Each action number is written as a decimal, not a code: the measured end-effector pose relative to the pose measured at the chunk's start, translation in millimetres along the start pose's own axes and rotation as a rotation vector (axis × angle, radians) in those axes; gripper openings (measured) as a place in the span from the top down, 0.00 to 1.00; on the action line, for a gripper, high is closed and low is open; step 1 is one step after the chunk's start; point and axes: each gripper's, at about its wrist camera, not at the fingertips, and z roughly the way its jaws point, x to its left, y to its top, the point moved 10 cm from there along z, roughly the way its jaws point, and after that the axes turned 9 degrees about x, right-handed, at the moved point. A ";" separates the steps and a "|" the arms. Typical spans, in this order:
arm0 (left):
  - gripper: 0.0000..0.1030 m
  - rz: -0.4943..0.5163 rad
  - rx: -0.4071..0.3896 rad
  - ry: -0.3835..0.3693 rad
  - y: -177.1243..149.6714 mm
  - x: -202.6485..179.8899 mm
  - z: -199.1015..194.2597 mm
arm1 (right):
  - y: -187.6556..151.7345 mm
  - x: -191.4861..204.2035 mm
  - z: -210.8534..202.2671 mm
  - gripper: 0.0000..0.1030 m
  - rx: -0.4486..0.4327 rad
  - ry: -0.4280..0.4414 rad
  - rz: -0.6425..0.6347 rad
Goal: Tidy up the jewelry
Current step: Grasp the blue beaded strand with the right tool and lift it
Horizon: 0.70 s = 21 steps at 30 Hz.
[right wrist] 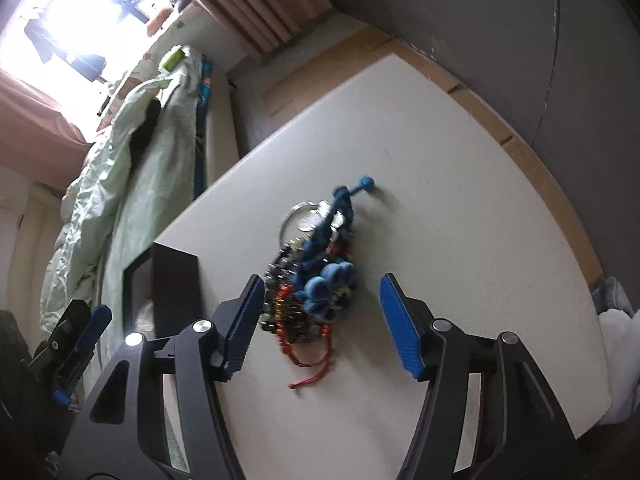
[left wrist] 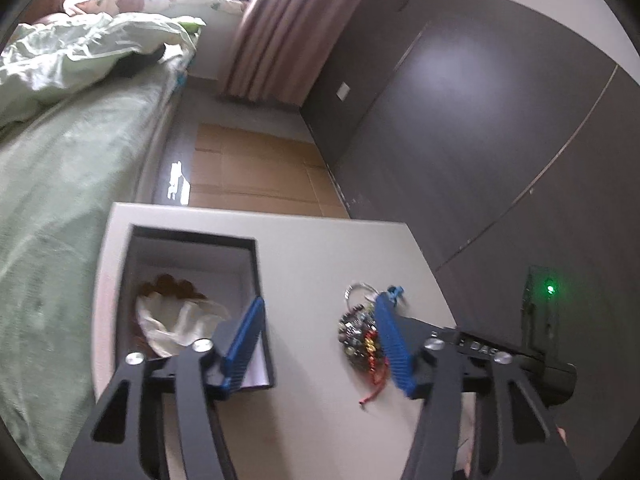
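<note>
A tangled pile of jewelry (left wrist: 356, 332) lies on the white tabletop (left wrist: 320, 248): dark beads, red cord and a metal ring. In the right wrist view the pile (right wrist: 312, 280) carries a blue braided bracelet (right wrist: 332, 232) on top. My right gripper (right wrist: 322, 320) is open, its blue pads standing either side of the pile without touching it. My left gripper (left wrist: 318, 340) is open too. Its left pad hangs over the right wall of an open black box (left wrist: 192, 236), and its right pad is beside the pile. A white cloth (left wrist: 176, 320) lies inside the box.
A bed with a green blanket (left wrist: 60, 200) runs along the table's left side. Cardboard (left wrist: 256, 168) covers the floor beyond, beside a dark wardrobe (left wrist: 480, 120). The box (right wrist: 176, 292) stands left of the pile. A blue finger (right wrist: 94, 326) of the left gripper shows at the far left.
</note>
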 end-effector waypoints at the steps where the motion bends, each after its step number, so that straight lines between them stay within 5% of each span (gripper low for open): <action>1: 0.54 -0.004 0.013 -0.007 -2.8 -2.3 6.1 | 1.1 -1.8 2.4 0.41 0.004 -0.001 0.002; 6: 0.58 -0.011 0.043 -0.012 -11.2 -9.6 24.3 | 7.5 -8.1 15.7 0.42 0.023 -0.023 -0.005; 8: 0.58 -0.004 0.050 -0.019 -13.1 -15.7 29.2 | 7.3 -8.0 16.9 0.67 0.034 0.003 0.004; 10: 0.63 0.007 0.060 -0.025 -14.6 -21.3 32.6 | 5.2 -13.3 15.6 0.74 0.042 0.034 0.039; 21: 0.63 0.089 0.151 0.019 -49.9 -54.3 79.9 | 13.1 -37.1 -27.9 0.86 -0.040 0.124 0.145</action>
